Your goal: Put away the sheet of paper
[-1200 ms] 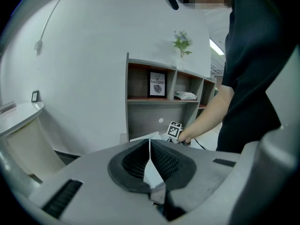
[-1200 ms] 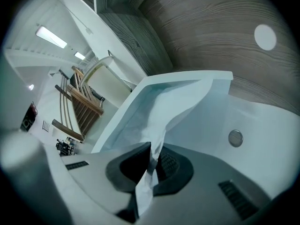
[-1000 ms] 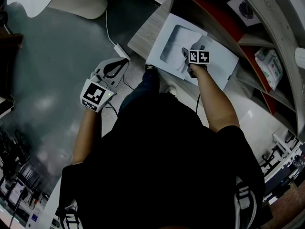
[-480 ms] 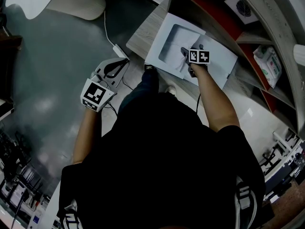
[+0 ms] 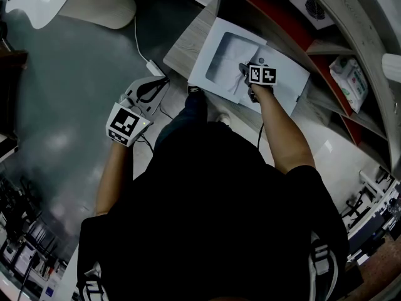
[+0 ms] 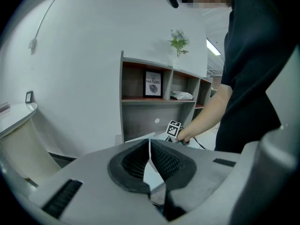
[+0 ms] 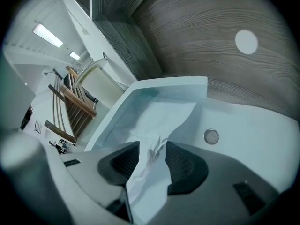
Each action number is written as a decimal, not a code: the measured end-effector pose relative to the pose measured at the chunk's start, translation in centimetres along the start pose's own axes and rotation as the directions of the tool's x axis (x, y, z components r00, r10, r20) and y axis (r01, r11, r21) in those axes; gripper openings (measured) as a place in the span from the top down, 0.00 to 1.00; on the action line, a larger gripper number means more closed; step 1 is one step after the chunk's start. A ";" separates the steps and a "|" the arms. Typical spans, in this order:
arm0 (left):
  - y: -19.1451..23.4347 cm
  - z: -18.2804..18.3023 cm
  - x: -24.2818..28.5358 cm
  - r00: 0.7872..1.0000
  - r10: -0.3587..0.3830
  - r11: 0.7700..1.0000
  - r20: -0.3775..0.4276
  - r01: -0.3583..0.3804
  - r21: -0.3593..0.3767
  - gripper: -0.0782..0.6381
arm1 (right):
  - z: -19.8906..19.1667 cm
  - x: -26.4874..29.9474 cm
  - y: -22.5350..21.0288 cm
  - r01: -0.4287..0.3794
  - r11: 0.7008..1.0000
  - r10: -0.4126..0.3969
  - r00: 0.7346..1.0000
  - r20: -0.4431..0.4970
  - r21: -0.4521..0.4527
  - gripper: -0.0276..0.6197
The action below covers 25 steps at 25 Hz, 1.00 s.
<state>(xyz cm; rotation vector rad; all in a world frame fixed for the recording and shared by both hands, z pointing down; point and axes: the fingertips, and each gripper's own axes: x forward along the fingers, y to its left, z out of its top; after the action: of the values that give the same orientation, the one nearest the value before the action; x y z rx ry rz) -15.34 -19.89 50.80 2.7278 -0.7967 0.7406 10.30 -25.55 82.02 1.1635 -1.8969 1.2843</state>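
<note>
Released at the right gripper (image 7: 152, 146), low centre of its own view: just spread wide, with the crumpled sheet of paper (image 7: 161, 116) standing loose in the gap rather than pinched. Clenched on nothing at the left gripper (image 6: 150, 143), held well apart at the left of the head view, over the grey floor (image 5: 62, 74). Outward from the right pads: paper lying mostly inside the recess of the white tray (image 7: 243, 125), one creased end rising up between the open jaws. Tray set on the low ledge of the wooden shelf unit (image 7: 201, 41), upper right of the head view.

Judged as nearly done, with only the withdrawal left. Could go wrong on pulling back: snagging the raised end on a ribbed pad and dragging the sheet out of the tray again, given its apparent lean toward the pad at frame left. Could also spring up or tip over the tray's near edge, being crumpled and light, if brushed by a sideways exit. Best drawn straight back along the jaws' own line, clear of both pads
</note>
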 end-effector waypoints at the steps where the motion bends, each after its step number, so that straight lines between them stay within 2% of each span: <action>1: 0.0 0.1 0.0 1.000 -0.001 1.000 0.001 0.001 0.002 0.86 | 0.0 -0.1 -0.1 0.002 1.000 -0.002 1.000 0.002 0.002 0.69; 11: -0.8 0.8 0.4 1.000 -0.010 1.000 0.004 0.010 0.019 0.86 | -0.9 -1.5 -1.1 0.016 1.000 -0.016 1.000 -0.005 0.013 0.70; 16: -1.3 1.4 0.8 1.000 -0.018 0.999 0.010 0.018 0.033 0.86 | -0.5 -2.5 -0.9 -0.017 1.000 0.016 0.999 0.033 0.025 0.70; 25: -2.1 2.5 1.2 0.999 -0.025 0.998 0.020 0.024 0.054 0.86 | 0.7 -5.7 -0.3 -0.062 0.998 0.063 0.992 0.112 -0.012 0.69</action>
<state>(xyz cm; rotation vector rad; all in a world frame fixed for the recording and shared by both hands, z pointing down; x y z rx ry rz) -12.27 -19.52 49.21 2.7924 -0.7566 0.7399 13.17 -24.26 77.24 1.2037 -2.0324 1.2668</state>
